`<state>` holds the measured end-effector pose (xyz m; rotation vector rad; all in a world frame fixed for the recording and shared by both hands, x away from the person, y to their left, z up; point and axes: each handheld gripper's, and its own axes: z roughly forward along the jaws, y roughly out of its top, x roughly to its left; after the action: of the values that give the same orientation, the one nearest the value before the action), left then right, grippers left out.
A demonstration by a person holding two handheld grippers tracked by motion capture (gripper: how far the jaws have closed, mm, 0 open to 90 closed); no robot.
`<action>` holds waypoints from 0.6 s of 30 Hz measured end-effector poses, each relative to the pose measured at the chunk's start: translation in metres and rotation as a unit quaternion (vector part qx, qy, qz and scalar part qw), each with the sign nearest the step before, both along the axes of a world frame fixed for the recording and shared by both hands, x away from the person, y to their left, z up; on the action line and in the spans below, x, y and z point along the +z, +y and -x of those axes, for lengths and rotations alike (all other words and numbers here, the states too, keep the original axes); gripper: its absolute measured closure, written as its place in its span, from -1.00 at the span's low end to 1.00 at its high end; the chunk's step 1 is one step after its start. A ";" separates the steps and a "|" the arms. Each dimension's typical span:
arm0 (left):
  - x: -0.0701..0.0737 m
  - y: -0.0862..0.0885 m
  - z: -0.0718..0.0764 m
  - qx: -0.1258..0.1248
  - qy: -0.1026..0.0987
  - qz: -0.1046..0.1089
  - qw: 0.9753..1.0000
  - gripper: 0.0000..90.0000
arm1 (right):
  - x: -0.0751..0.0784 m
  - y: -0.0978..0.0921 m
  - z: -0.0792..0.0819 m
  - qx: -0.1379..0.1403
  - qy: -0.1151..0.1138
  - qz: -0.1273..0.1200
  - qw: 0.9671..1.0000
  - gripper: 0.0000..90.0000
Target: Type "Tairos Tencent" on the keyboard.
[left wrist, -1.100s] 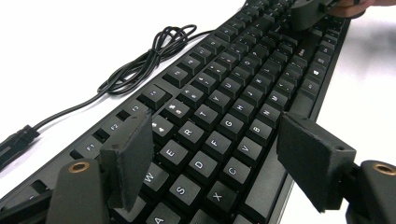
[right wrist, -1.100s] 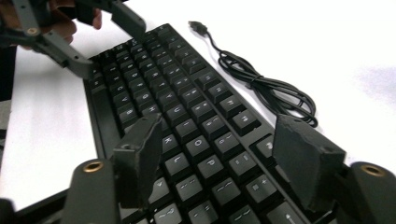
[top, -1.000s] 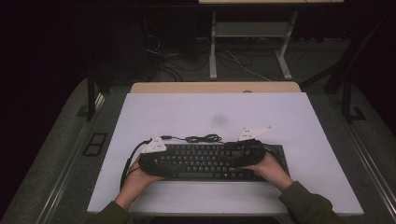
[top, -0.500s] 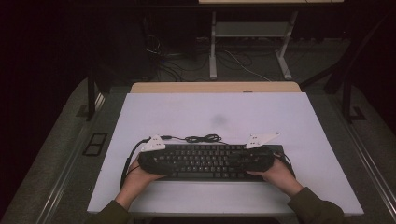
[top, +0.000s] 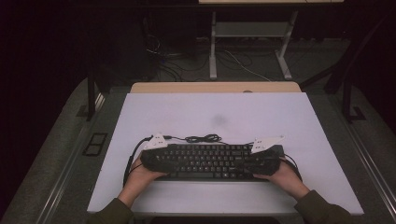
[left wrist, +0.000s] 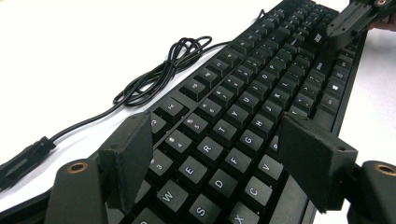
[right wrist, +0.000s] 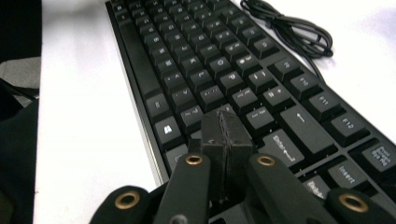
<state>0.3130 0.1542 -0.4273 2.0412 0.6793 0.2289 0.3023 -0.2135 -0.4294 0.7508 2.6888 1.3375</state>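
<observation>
The keyboard (top: 210, 161) is flanked by the left claw (left wrist: 219, 163), spread wide and empty, and the right claw (right wrist: 226, 135), closed on nothing. A key could be pressed by the closed tips, or the coiled cable (top: 203, 138) snagged if the keyboard is dragged across the desk (top: 261, 112).

A black keyboard (top: 212, 161) lies lengthwise across the near part of a white table (top: 261, 112), its coiled black cable (top: 201, 138) lying on the table just behind it. The left gripper (top: 150, 156) sits at the keyboard's left end and the right gripper (top: 268, 156) at its right end, each topped by a grey three-cornered plate and held by a hand in an olive sleeve (top: 322, 212). Whether the jaws are apart or together cannot be told from here, and beyond the table's tan far edge stands a metal desk frame (top: 247, 32) on a dim floor with loose cables.
</observation>
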 end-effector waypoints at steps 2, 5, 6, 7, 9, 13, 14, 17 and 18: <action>0.000 -0.001 -0.001 0.000 0.000 0.001 1.000 -0.42 | -0.003 0.001 0.000 0.003 0.003 0.006 1.000 0.97; 0.002 -0.003 -0.002 0.000 -0.001 0.004 1.000 -0.42 | -0.006 0.002 0.000 0.005 0.006 0.015 1.000 0.97; 0.002 -0.004 -0.002 0.000 -0.001 0.005 1.000 -0.42 | -0.007 0.002 0.000 0.006 0.008 0.017 1.000 0.97; 0.003 -0.005 -0.002 -0.002 -0.002 0.004 1.000 -0.42 | -0.007 0.002 0.000 0.006 0.008 0.020 1.000 0.97; 0.003 -0.006 -0.003 0.000 -0.002 0.007 1.000 -0.43 | -0.008 0.002 -0.001 0.007 0.011 0.018 1.000 0.97; 0.003 -0.009 -0.006 -0.002 0.000 0.008 1.000 -0.43 | -0.011 0.003 0.000 0.010 0.015 0.018 1.000 0.98; 0.003 -0.009 -0.007 -0.002 0.001 0.006 1.000 -0.43 | -0.011 0.003 -0.001 0.010 0.015 0.018 1.000 0.98; 0.002 -0.011 -0.009 -0.003 0.007 0.013 1.000 -0.41 | -0.011 0.003 -0.001 0.010 0.015 0.018 1.000 0.98; 0.002 -0.012 -0.010 -0.006 0.007 0.012 1.000 -0.39 | -0.012 0.002 -0.001 0.010 0.015 0.018 1.000 0.98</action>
<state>0.3230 0.1425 -0.4252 2.0249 0.6758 0.1996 0.3029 -0.2111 -0.4410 0.7494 2.7432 1.2900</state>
